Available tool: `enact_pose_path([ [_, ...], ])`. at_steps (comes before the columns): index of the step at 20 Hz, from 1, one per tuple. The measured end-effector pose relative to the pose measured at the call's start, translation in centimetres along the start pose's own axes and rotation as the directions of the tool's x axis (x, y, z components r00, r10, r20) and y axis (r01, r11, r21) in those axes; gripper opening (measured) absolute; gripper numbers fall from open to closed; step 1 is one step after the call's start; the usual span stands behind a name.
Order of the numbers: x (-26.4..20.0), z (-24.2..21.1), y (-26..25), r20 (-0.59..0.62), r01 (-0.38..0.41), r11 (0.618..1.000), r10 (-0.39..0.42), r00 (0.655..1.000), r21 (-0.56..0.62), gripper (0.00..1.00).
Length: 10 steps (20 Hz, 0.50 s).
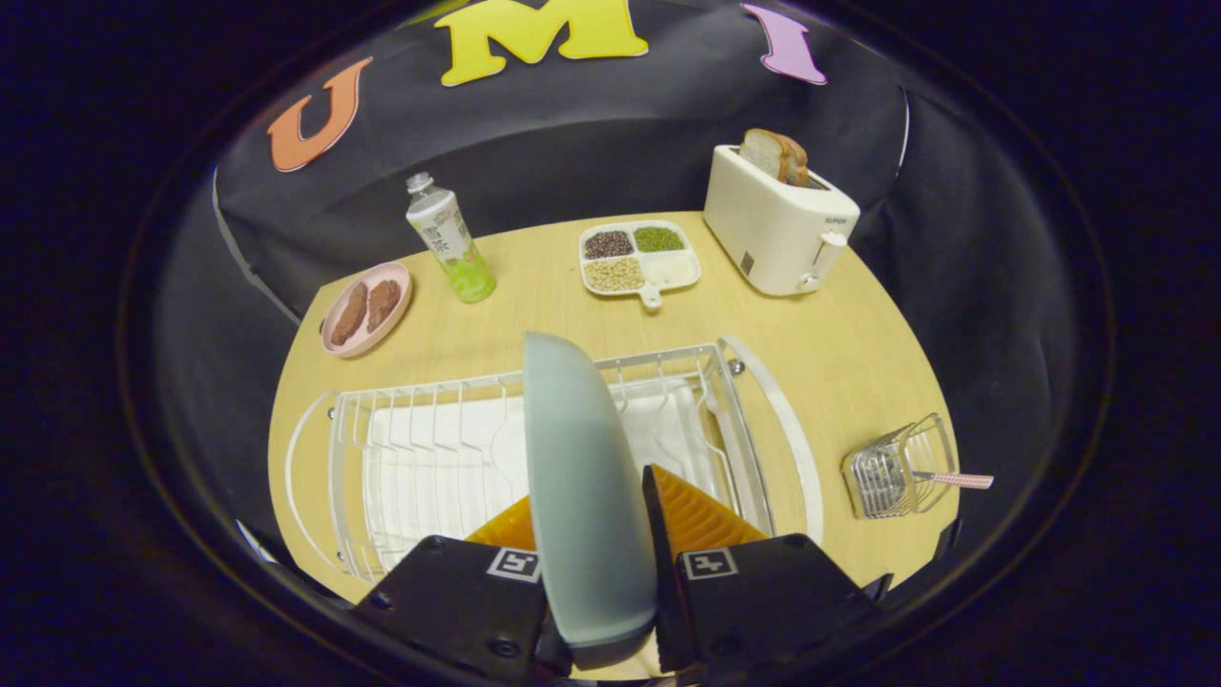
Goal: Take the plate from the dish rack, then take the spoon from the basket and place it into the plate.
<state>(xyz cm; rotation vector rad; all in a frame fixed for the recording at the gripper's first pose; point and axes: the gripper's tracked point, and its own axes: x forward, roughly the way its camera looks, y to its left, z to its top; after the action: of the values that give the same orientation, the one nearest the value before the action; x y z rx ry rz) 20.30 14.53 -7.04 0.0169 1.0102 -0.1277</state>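
Note:
A pale grey-green plate point(582, 477) stands on edge between my fingers, and my gripper point(591, 534) is shut on its rim. It is held above the white wire dish rack point(429, 458), which lies just ahead of the fingers. To the right of the rack a small wire basket point(897, 468) stands on the table. A spoon with a pink checked handle point(954, 479) sticks out of the basket to the right.
Beyond the rack on the wooden table point(839, 353) are a pink plate with two brown pieces point(367, 307), a green drink bottle point(448, 240), a white divided tray of beans point(637, 260) and a white toaster with bread point(777, 221).

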Motion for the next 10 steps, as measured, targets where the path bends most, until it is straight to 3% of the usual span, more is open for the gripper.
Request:
enact_pose_path([
  [8, -2.3, 2.1, -0.4, 0.074, 0.115, 0.99, -0.108, 0.991, -0.087, 0.37],
  [10, -3.6, 2.5, -0.6, 0.112, 0.104, 0.99, -0.093, 0.989, -0.093, 0.37],
])
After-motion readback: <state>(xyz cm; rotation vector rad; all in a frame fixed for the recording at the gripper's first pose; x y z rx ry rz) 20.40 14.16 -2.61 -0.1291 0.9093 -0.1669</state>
